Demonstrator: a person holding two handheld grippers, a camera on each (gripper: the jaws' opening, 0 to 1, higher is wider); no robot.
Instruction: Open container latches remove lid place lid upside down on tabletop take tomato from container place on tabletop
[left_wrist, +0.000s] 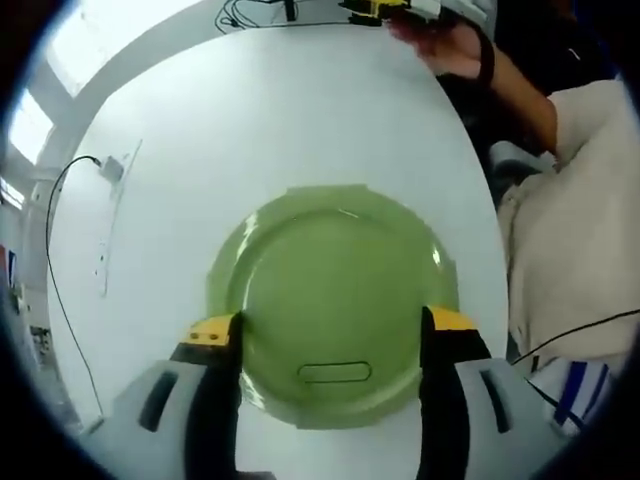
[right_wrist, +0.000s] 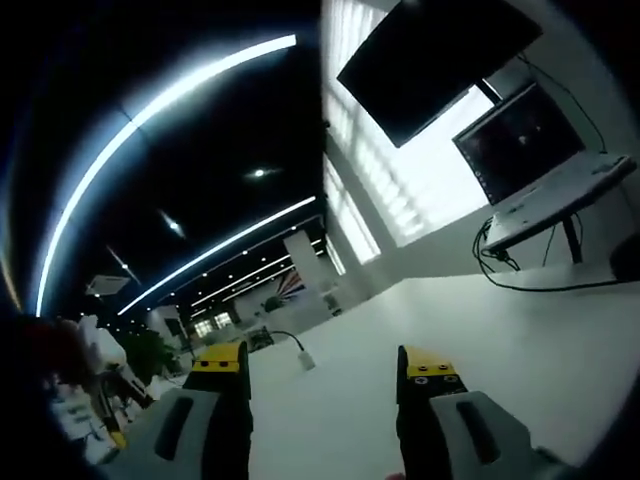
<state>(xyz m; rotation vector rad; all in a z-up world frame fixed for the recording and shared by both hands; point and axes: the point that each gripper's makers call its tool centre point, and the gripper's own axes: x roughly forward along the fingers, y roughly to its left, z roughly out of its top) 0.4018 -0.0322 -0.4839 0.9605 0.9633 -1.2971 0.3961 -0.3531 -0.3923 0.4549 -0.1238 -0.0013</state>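
Looking down in the left gripper view on a round green lid (left_wrist: 335, 300), still seated on its container on the white tabletop (left_wrist: 300, 110), latch tabs showing at its rim. Left gripper (left_wrist: 335, 335) spread wide, yellow-tipped jaws flanking the lid on either side, apparently just beside the rim; contact hard to judge. Tomato presumably inside, hidden under the lid. A person's hand (left_wrist: 450, 45) at the table's far edge, holding the other gripper. In the right gripper view, right gripper (right_wrist: 325, 372) also spread, pinching nothing, aimed away across the bare table toward a cable adapter (right_wrist: 303, 358) and monitors (right_wrist: 515, 140). Judging by this: nothing visibly finished yet; lid lifting, upside-down placement and tomato transfer all left.
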